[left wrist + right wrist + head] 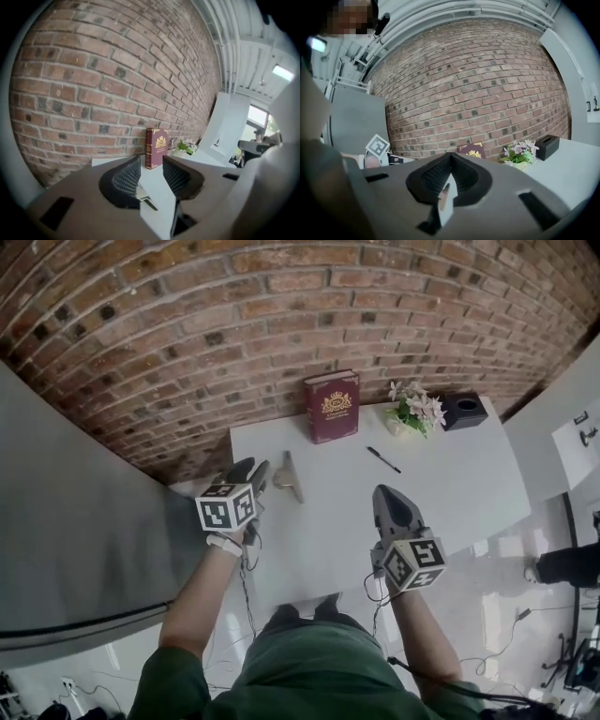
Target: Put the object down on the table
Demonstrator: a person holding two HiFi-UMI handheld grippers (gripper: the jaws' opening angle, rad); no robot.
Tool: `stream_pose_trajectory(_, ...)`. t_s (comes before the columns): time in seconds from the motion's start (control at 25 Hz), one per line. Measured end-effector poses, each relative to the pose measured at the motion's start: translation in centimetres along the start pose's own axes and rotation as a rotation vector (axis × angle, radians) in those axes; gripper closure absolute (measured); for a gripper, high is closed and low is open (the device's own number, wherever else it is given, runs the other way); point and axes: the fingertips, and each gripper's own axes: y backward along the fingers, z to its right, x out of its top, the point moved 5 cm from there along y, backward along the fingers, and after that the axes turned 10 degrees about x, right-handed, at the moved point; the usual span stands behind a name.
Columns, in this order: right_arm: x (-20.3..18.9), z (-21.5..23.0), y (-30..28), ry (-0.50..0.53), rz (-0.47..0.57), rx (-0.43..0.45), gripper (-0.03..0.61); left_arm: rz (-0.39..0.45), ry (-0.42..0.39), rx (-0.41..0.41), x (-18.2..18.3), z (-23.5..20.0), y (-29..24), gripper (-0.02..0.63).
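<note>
Nearest me, my right gripper (391,495) hangs over the near side of the table (459,488). Its tongs are pressed together at the tips and pinch nothing. I judge it is parked there simply to keep out of the way.

My left gripper (249,472) sits over the table's left edge with its tongs spread wide, the pads pressing on nothing. The object (290,477), a slim grey-brown metal piece, lies flat on the tabletop just beside those open tongs, toward the middle. In the left gripper view it shows low in the gap between them, resting on the white surface. I read the put-down as done, and the wide spread as room to draw away without dragging it. I can make out no marking on it.

Further in, a black pen (382,459) lies alone. Along the far edge, by the brick wall (187,324), a maroon book (331,406) stands upright with its cover toward me, likely for display. It bears a gold crest, and its lettering is too small to read. To its right are flowers (416,409), then a black box (464,412) at the far right corner. The gripper cubes carry only black-and-white square markers, no words.
</note>
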Motion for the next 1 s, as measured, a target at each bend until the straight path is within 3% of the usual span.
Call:
stream_pose_trajectory(0.36,4.2,-2.5,-0.5,0.086,0.078,0.033,0.575,0.338,-0.155,0.08,5.1,3.3,10.1,0.558)
stream_pose_trajectory(0.68,7.8,-4.9,-0.4,0.158,0.153,0.087,0.575,0.576,-0.204,0.112,9.0,6.8,17.1,0.588)
stream_pose_trajectory(0.8,9.0,-5.4,-0.2,0.173,0.196,0.098,0.575,0.621,-0.255,0.094,9.9,8.6,18.3,0.592)
stream_pose_trajectory(1.0,12.5,-5.6,-0.6,0.205,0.231,0.105,0.575,0.626,-0.325,0.07,11.9,10.3,19.2,0.592)
